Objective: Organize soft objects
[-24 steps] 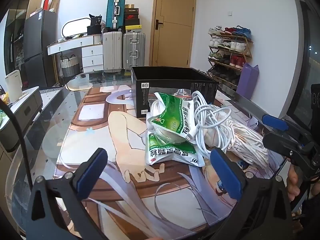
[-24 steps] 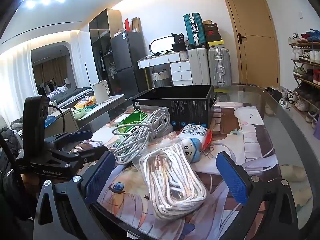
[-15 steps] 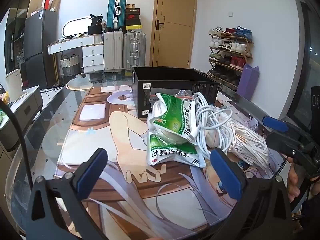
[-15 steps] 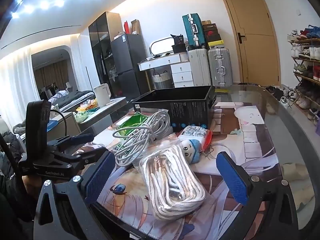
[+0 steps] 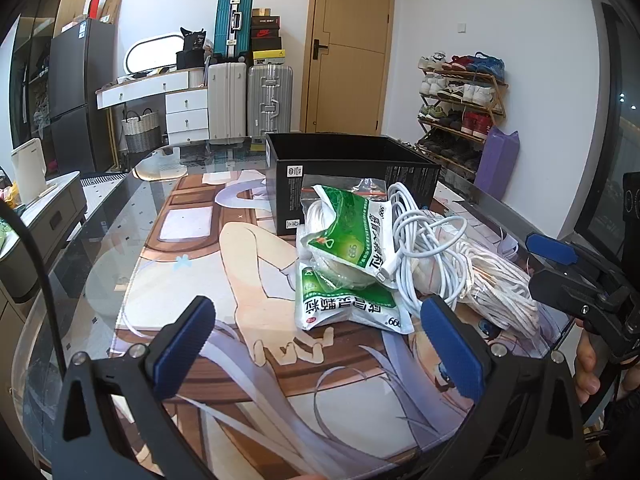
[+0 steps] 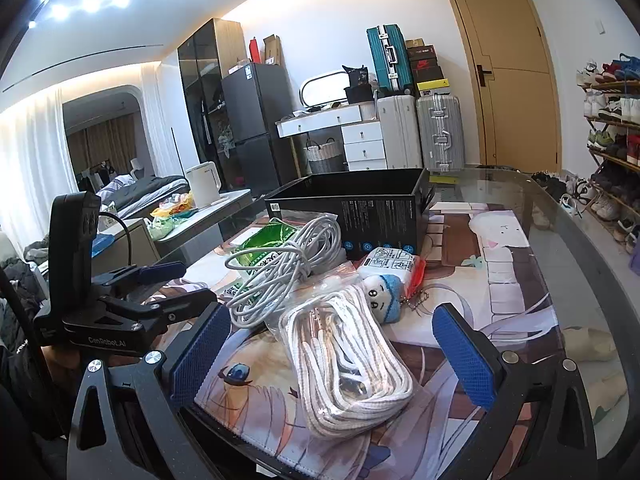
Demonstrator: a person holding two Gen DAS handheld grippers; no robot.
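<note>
A pile of soft things lies on the printed mat [image 5: 192, 280] in front of an open black box [image 5: 352, 168]. It holds two green packets [image 5: 348, 240], a loose white cable [image 5: 424, 248] and a bagged coil of white rope [image 5: 496, 284]. My left gripper [image 5: 318, 348] hovers open just short of the lower green packet, nothing between its pads. My right gripper [image 6: 332, 356] is open too, its pads standing either side of the bagged rope [image 6: 348, 360] without touching it. Behind the rope sit the cable [image 6: 280, 272], a small blue-capped plush doll [image 6: 384, 296] and a white packet [image 6: 392, 264].
The glass table's curved rim [image 6: 580, 280] runs along the right. The black box [image 6: 360, 208] stands behind the pile. Each gripper shows in the other's view: the right gripper [image 5: 548, 266], the left gripper [image 6: 180, 284]. Suitcases, drawers and a shoe rack line the far walls.
Both grippers stay open and nearly still; the views have drifted only slightly. Nothing on the table has moved.
</note>
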